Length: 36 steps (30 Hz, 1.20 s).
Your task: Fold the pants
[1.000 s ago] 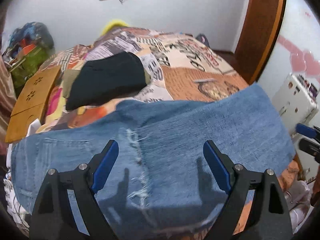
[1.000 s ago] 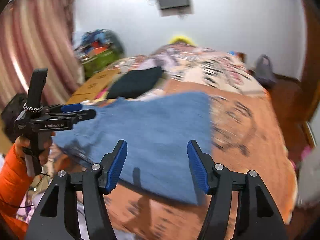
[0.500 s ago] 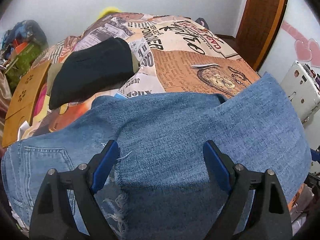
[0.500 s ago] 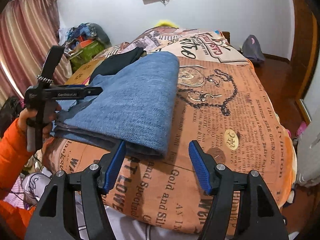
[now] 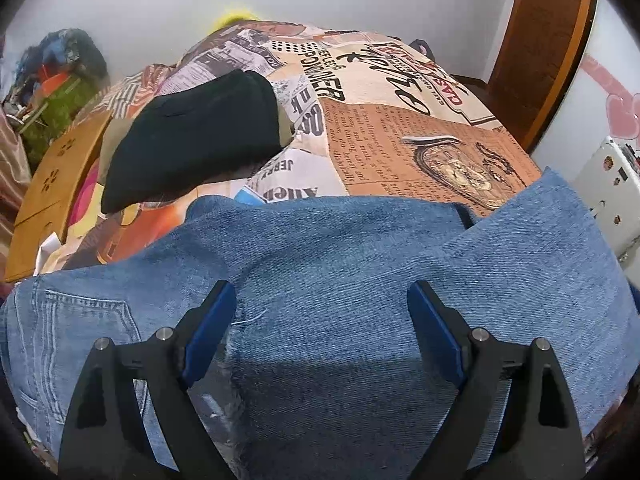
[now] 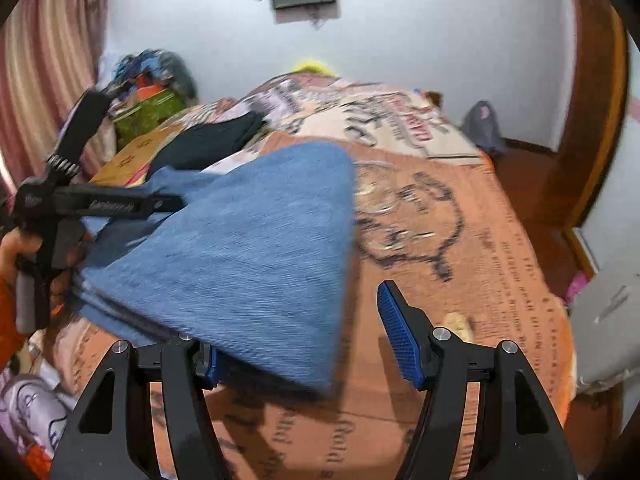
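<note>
Fingers (image 5: pixel 208 332) spread; jeans (image 5: pixel 360 272) edge seemingly between

Even indoor light fills both views, with no glare. The left wrist view is sharp; the left gripper (image 5: pixel 320 332) casts a soft shadow on the jeans (image 5: pixel 360 264) between its fingers. The right wrist view is smeared by motion blur, softening the denim and the bedspread (image 6: pixel 460 240) print ahead of the right gripper (image 6: pixel 304 336). Fisheye bending curves the edges, and the corners go black.
</note>
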Each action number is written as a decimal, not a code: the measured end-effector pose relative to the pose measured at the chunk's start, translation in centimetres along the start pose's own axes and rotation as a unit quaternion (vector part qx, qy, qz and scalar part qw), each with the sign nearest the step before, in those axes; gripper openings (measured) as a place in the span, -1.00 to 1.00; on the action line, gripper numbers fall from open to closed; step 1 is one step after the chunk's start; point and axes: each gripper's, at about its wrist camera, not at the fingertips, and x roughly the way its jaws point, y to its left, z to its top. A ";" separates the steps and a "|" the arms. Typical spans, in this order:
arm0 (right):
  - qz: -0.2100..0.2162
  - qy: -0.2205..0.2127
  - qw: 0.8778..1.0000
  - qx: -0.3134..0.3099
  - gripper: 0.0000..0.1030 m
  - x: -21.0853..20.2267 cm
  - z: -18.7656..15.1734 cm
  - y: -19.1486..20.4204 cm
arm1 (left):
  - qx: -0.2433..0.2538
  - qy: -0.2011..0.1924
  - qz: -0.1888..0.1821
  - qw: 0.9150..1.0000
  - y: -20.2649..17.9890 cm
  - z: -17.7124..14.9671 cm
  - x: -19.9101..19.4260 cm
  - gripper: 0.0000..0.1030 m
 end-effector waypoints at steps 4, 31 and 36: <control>0.003 -0.001 1.000 0.025 0.26 -0.6 0.1 -2.0 | -0.011 0.004 0.007 1.000 0.9 0.0 0.3 0.74; 0.147 0.024 0.988 -0.036 -0.44 3.4 7.4 -1.1 | 0.038 -0.004 0.015 0.999 -0.1 -2.1 -2.9 0.59; 0.133 0.098 0.984 -0.067 -0.50 9.1 6.5 -1.4 | 0.011 0.007 -0.014 1.000 0.7 -2.5 -1.7 0.62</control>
